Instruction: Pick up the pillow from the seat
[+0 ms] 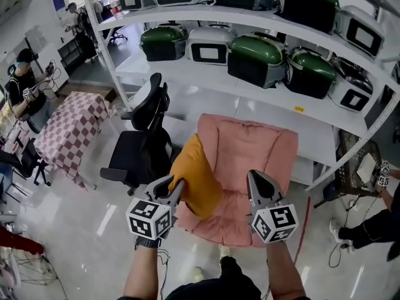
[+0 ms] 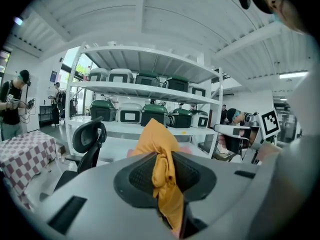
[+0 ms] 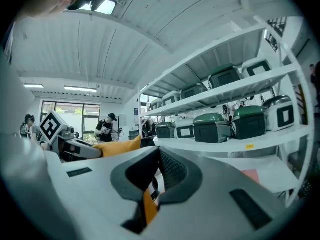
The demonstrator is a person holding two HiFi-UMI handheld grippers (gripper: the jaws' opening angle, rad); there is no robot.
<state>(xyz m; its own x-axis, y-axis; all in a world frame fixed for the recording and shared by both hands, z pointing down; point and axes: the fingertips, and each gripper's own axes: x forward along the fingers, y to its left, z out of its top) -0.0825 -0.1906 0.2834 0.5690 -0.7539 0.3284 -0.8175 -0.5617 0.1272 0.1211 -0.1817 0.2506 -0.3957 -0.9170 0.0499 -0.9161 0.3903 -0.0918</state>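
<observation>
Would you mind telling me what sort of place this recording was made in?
Probably a lab or workshop: tall white shelving loaded with green and white cases, a black office chair, and another person handling a device.

pillow [image 1: 195, 179]: mustard-yellow, crumpled | pose: raised, on edge | place: over pink seat [image 1: 250, 149], left side

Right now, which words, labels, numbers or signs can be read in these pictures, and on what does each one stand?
No text is readable in any view.
Yellow sticker on the white shelf: too small to read.
Blue sign on the far wall: too blurred to read.
Square markers: only black-and-white patterns, no letters or digits.
</observation>
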